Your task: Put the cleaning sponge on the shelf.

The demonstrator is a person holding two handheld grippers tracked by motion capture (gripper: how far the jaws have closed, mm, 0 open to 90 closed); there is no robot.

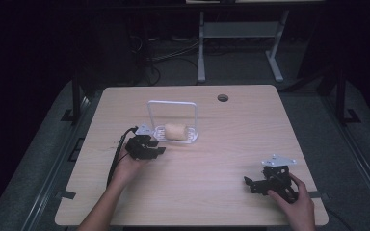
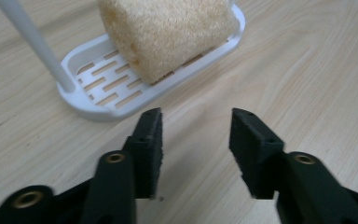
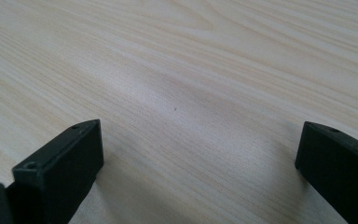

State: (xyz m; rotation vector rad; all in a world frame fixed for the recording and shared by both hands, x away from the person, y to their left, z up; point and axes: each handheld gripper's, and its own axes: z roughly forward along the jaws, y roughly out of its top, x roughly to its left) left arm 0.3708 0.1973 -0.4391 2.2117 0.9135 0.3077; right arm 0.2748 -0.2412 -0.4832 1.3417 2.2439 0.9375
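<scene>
A dim lab or workshop is showing: a bare wooden table, cables trailing on the floor, desk legs standing behind.

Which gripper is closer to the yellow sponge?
The left gripper. It sits just in front of the sponge on its white rack, fingers apart. The right gripper is far off, near the table's front corner.

Both grippers — jaws apart

No readable text.
We find no labels, brands, numbers or signs legible on anything in these views.
</scene>
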